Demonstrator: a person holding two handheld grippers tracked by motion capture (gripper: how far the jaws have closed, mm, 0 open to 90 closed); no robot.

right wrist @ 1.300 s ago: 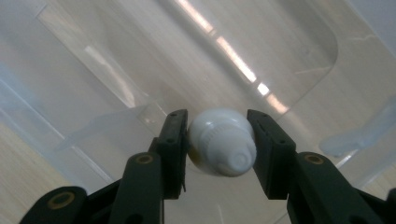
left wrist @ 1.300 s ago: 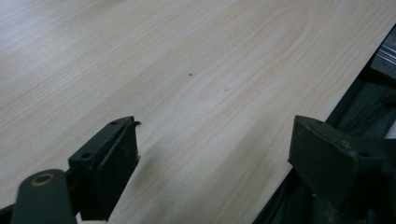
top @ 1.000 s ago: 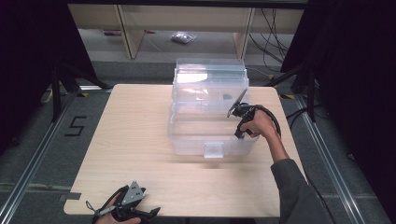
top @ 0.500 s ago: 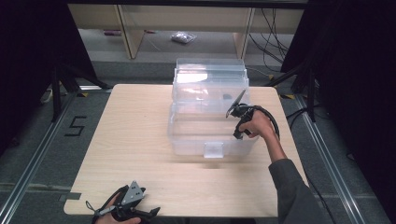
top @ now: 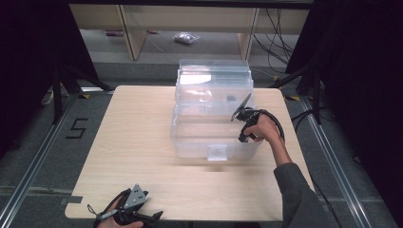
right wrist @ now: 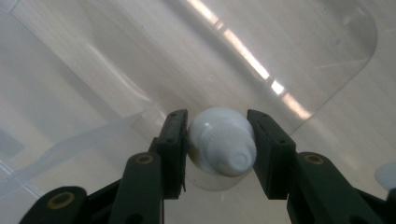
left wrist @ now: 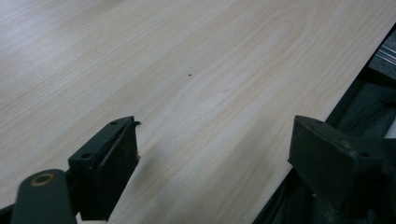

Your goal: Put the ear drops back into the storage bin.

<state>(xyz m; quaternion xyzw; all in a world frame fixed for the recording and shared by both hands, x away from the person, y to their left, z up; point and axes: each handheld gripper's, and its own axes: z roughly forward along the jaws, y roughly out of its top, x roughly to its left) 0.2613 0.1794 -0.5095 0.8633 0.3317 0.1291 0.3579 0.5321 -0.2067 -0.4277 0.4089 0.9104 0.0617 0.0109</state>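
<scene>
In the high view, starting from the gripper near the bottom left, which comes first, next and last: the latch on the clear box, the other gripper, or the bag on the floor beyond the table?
From the left gripper:
1. The latch, on the clear box's near wall, up and to the right.
2. The right gripper, over the box's right side.
3. The bag, on the floor beyond the table's far edge.

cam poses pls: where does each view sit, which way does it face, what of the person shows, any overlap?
High view: above the person's side, facing forward and down on the table and clear bin; both hands with grippers show.
Left gripper view: on the left gripper, facing bare tabletop; jaws wide apart.
Right gripper view: on the right gripper, facing into the bin; jaws clamp a white capped tube.
Shared: bin, tabletop.
</scene>
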